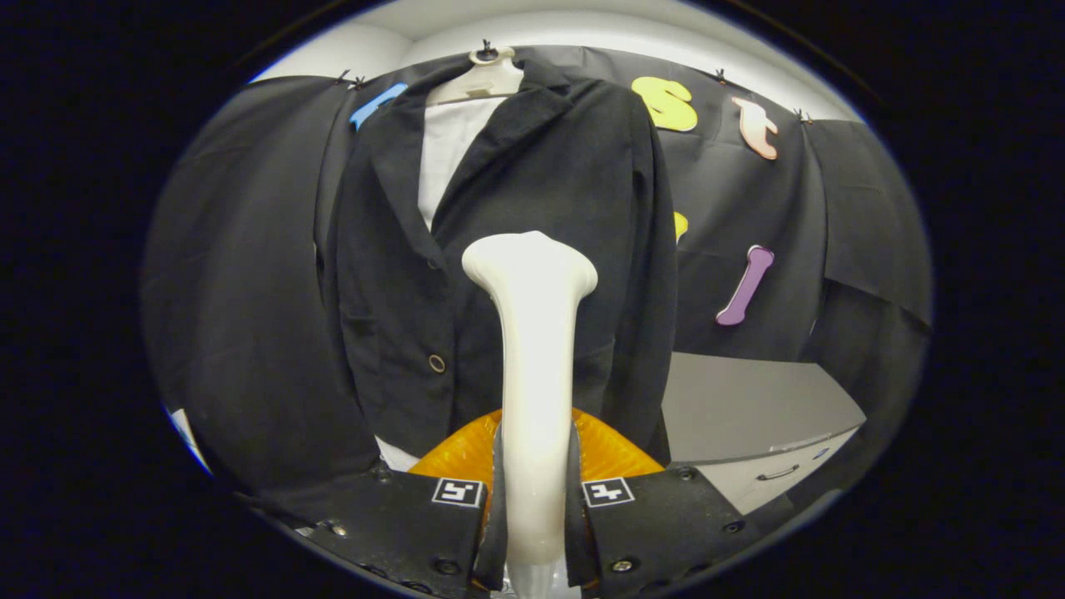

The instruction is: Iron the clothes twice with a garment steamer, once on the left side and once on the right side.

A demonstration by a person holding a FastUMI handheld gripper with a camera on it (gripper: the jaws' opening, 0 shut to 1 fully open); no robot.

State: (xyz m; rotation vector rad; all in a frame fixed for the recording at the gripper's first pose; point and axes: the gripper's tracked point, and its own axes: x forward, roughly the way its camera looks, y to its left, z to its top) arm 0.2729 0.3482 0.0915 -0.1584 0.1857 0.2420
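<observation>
Jacket [532, 191], black, hangs on a pale hanger [482, 79] against the booth wall, front facing the gripper, lapels open over a white inner layer [445, 150]. One round button [437, 363] shows low on its front panel, left of the steamer. Grey cabinet [749, 408] with a drawer handle [778, 473] stands to the right of the jacket, below the cloth. Garment steamer [532, 374], white, upright handle widening to a flared head at top, sits in front of the jacket's lower middle; whether the head touches the fabric can't be told. Orange ribbed part [616, 453] sits at the steamer's base just ahead of the fingers. Gripper [534, 516] clenched on the steamer's handle, both fingers pressing its sides.
</observation>
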